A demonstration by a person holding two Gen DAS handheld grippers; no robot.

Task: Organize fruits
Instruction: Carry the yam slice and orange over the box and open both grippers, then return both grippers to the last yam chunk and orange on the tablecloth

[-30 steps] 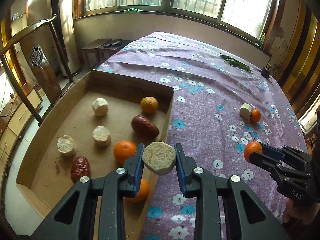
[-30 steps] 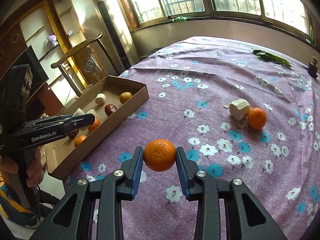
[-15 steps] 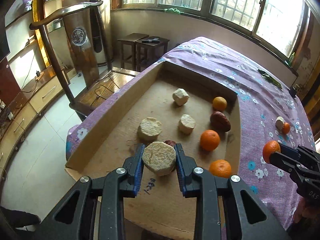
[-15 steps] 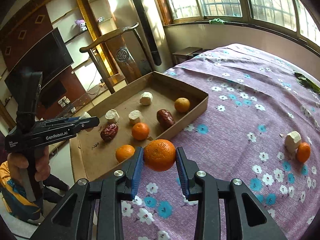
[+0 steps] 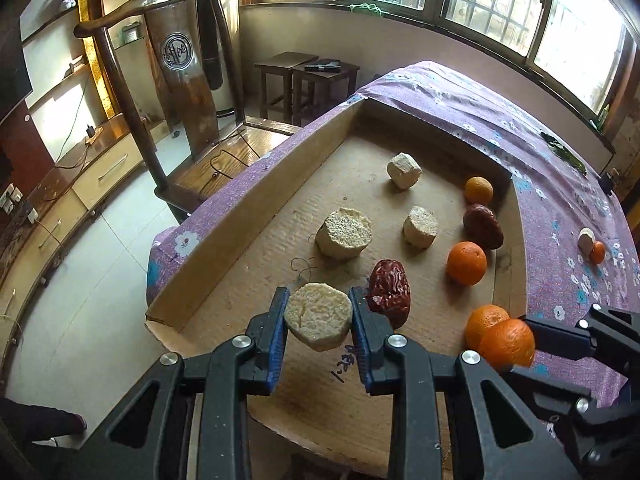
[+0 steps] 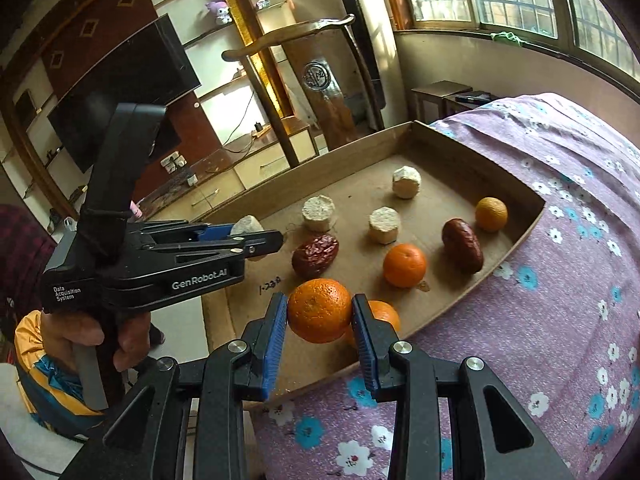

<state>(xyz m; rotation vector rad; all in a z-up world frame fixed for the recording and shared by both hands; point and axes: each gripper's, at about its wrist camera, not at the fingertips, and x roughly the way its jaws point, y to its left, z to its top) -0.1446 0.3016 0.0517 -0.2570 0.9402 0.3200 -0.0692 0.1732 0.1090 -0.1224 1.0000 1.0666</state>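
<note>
My left gripper (image 5: 318, 322) is shut on a pale round corn piece (image 5: 319, 316) and holds it above the near end of the cardboard tray (image 5: 248, 208). My right gripper (image 6: 320, 316) is shut on an orange (image 6: 319, 310) at the tray's near right edge; it also shows in the left wrist view (image 5: 507, 343). The tray holds three corn pieces (image 5: 343, 232), two red dates (image 5: 390, 291) and three oranges (image 5: 467, 263). One orange (image 5: 597, 252) and a corn piece (image 5: 586, 240) lie on the purple cloth (image 5: 560, 208).
The tray lies at the left edge of a bed covered in purple floral cloth (image 6: 560, 300). A wooden chair (image 5: 180, 92) and two dark stools (image 5: 308, 80) stand on the floor beside it. Green leaves (image 5: 564, 154) lie at the bed's far side.
Both grippers moved left over the tray's near end, each keeping its hold. The orange now hangs next to the tray's near orange; the corn piece is lower, beside the near date.
</note>
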